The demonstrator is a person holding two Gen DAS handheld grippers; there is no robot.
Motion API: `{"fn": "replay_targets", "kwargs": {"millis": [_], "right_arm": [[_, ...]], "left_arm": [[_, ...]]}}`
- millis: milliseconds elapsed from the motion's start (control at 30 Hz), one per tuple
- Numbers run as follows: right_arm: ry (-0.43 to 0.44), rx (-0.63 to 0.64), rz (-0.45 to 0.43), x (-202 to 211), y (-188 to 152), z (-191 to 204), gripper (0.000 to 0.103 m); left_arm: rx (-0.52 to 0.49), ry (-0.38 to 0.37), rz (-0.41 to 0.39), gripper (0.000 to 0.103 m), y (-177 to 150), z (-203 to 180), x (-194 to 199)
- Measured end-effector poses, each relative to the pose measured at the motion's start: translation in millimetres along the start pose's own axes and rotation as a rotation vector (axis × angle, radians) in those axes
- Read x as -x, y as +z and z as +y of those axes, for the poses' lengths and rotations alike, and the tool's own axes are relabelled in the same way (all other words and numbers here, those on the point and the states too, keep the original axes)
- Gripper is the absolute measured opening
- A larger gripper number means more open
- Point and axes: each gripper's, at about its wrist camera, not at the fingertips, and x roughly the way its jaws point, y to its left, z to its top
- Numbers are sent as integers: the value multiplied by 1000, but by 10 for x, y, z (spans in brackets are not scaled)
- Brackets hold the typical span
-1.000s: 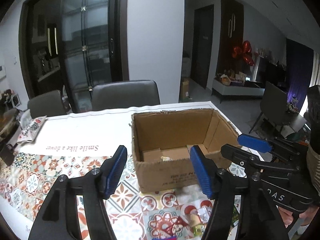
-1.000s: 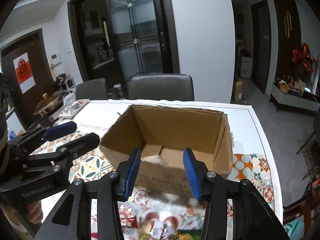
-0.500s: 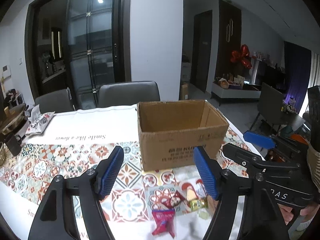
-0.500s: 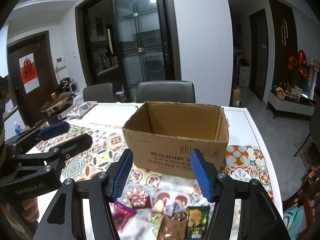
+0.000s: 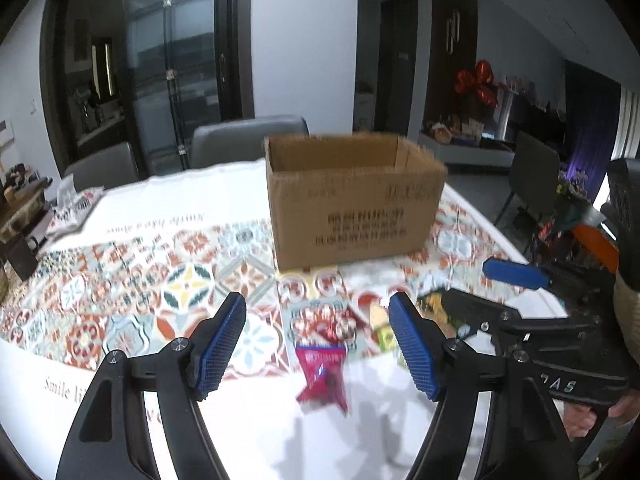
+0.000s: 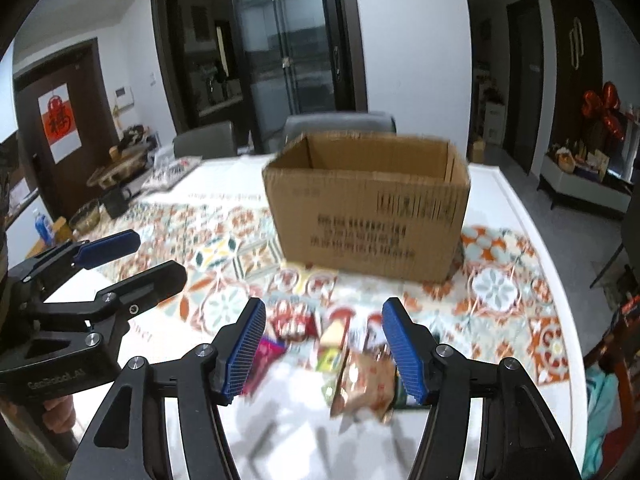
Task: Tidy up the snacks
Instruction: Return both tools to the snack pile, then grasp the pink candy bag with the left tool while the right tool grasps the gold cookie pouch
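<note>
Left claw view: red packet; right view: brown pouch.

Both wrist cams are looking down-forward from near edge, sharing box and snacks.

Your right gripper hangs with jaws apart above blurred snack packets, cardboard box beyond.

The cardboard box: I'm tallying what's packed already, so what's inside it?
Only bare inner walls near the top of the cardboard box show. Its front wall hides the floor, so any contents can't be seen. Snack packets lie on the table in front.
</note>
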Motion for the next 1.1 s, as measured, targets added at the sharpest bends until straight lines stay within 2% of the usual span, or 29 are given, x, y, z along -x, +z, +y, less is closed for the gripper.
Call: {"fn": "replay_targets", "kwargs": {"millis": [200, 467, 833, 1100], "right_arm": [[-21, -39, 86, -184, -185, -39, 62], [-42, -108, 198, -483, -369, -189, 62], [-73, -136, 266, -696, -472, -292, 62], [-86, -147, 296, -836, -515, -348, 62]], "left_arm": [[46, -11, 108, 73, -236, 44, -237], [61, -16, 189, 73, -401, 52, -499], [83, -47, 283, 73, -544, 52, -897], [94, -37, 326, 69, -588, 43, -1109]]}}
